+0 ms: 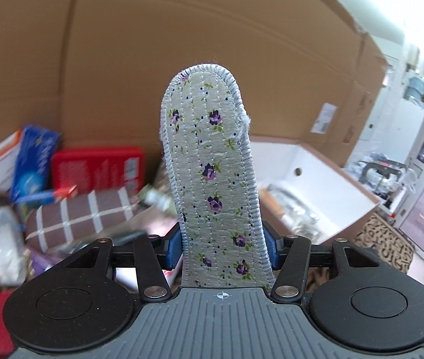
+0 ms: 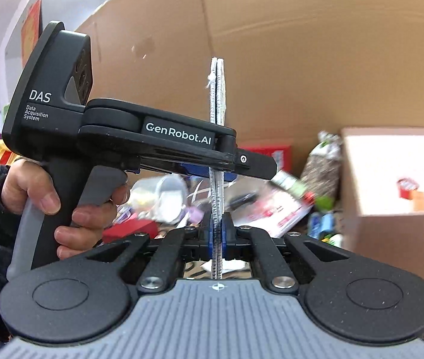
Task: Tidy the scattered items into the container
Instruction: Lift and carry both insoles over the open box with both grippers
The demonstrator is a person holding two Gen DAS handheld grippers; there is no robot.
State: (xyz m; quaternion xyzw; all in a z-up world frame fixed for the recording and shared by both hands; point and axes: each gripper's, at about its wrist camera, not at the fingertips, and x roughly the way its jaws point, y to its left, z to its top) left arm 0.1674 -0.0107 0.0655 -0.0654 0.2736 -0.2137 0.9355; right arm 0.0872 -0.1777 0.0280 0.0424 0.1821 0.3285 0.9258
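Note:
A grey floral insole (image 1: 212, 167) with pale blue stitched edging stands upright in the left wrist view. My left gripper (image 1: 222, 246) is shut on its edges, blue pads at both sides. In the right wrist view the same insole (image 2: 217, 95) shows edge-on as a thin pair. My right gripper (image 2: 217, 234) is shut on its lower part. The left gripper (image 2: 212, 167), held by a hand, crosses from the left and clamps the insole higher up. A white-lined cardboard box (image 1: 325, 179) sits to the right behind the insole, and also shows in the right wrist view (image 2: 391, 179).
A tall cardboard wall (image 1: 182, 45) stands behind. A pile of scattered goods lies at the left: a red pack (image 1: 98, 167), a blue box (image 1: 32, 164), a brown checked bundle (image 1: 77, 218). A patterned rug (image 1: 385, 245) and glass doors are at the right.

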